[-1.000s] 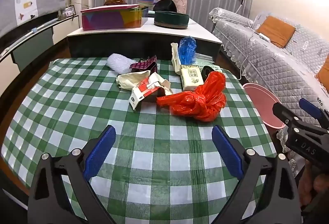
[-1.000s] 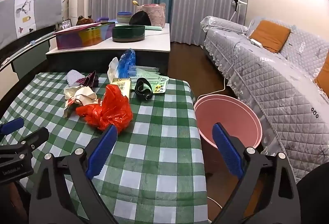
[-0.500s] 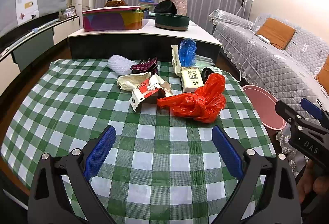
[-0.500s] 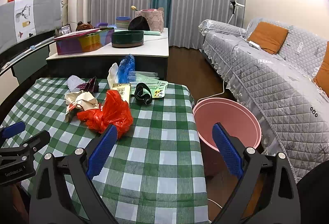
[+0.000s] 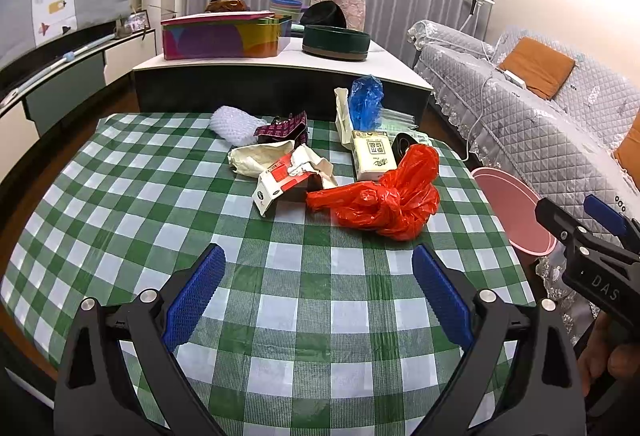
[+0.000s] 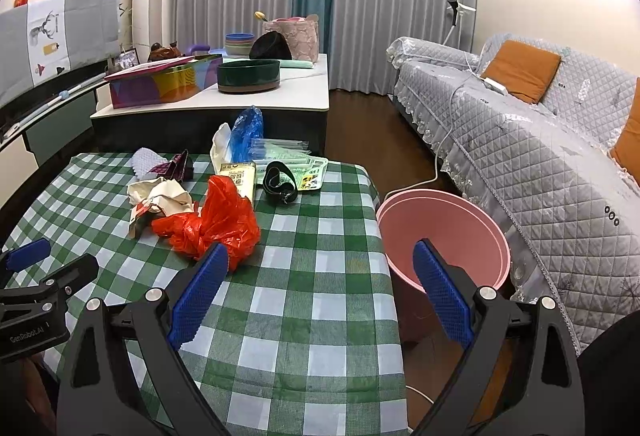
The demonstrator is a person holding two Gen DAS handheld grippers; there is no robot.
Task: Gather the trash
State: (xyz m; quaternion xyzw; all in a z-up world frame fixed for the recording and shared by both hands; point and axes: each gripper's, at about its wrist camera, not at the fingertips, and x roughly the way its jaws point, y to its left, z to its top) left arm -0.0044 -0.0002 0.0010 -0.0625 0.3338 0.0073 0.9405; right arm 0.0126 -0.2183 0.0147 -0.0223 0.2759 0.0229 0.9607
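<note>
left gripper (image 5: 316, 292): jaws are standing spread wide and empty, hovering over the bare near part of the table (image 5: 120, 204).
right gripper (image 6: 318, 292): jaws likewise spread, gripping nothing, poised over the table's right edge.
trash: it is lying bunched at the far middle; the red plastic bag (image 5: 384, 200) is sitting nearest.
pink bin (image 6: 444, 224): it is waiting on the floor just beside the table's right side.
doing it well: pinching the bag at its knot (loose film slips) probably before carrying it across to the bin.
</note>
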